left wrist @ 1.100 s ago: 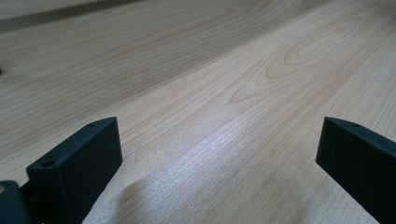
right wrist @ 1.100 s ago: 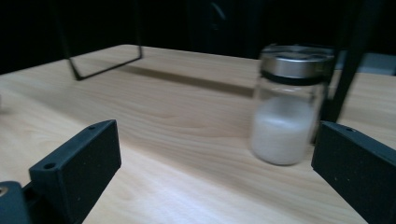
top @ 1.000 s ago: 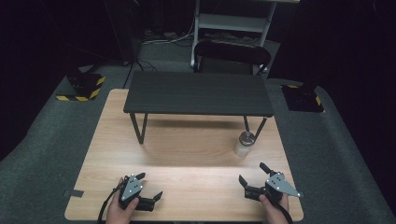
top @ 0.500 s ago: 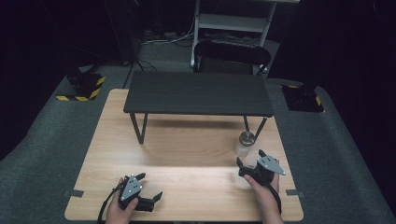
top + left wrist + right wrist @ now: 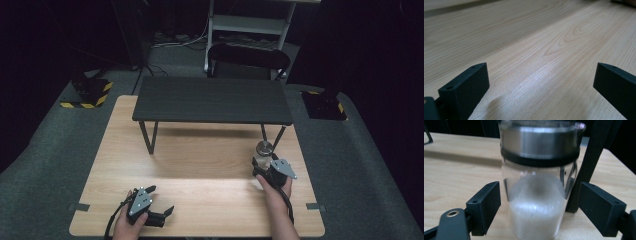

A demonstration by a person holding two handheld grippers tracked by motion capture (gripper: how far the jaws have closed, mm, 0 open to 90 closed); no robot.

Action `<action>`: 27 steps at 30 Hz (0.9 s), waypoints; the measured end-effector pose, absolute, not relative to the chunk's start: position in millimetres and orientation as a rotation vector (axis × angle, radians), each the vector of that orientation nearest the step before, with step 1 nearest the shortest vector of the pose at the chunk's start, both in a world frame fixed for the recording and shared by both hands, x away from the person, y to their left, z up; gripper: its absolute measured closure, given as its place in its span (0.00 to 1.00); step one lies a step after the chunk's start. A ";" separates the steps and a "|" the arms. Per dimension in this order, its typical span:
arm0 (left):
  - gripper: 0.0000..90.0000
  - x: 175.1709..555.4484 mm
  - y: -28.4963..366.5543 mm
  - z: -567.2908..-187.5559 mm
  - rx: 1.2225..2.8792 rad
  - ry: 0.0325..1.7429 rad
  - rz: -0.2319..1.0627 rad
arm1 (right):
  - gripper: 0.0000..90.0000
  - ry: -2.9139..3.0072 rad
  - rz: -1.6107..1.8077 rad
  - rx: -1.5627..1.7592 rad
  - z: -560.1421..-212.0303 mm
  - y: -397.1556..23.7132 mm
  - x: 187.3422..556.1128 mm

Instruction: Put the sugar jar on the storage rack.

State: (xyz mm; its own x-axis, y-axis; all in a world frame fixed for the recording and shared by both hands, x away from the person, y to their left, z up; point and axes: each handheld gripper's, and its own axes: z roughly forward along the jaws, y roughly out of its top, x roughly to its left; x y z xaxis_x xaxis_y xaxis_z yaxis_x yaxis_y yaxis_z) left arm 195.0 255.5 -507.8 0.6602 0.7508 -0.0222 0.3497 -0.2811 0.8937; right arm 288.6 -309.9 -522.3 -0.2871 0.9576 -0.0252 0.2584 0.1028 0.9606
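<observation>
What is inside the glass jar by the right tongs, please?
The jar holds a white, fine-grained fill up to about half its height; above that it looks empty. Its metal lid hides the very top, and the blur leaves the fill's kind unclear.

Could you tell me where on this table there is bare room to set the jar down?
The widest free patch is the light wood between the left hand-held gripper and the right hand-held gripper. The strip under the black shelf is bare too, but low. It is crowded at the shelf's right legs, where the jar stands.
</observation>
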 end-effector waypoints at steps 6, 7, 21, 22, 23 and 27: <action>0.01 195.2 255.7 -507.8 1.884 0.866 0.505 | 0.30 1.670 1.216 1.188 -517.6 -305.8 294.6; 0.01 195.2 255.7 -507.9 1.883 0.867 0.505 | 0.33 1.654 1.218 1.204 -517.3 -303.5 295.5; 0.00 195.4 255.9 -507.6 1.886 0.866 0.504 | 0.34 1.693 1.218 1.181 -512.1 -306.7 295.2; 0.01 195.4 255.9 -507.6 1.886 0.866 0.504 | 0.34 1.693 1.218 1.181 -512.1 -306.7 295.2; 0.01 195.4 255.8 -507.4 1.887 0.867 0.504 | 0.34 1.707 1.214 1.172 -510.2 -306.7 294.3; 0.00 195.5 256.1 -507.5 1.886 0.866 0.502 | 0.34 1.721 1.228 1.164 -506.2 -307.1 286.9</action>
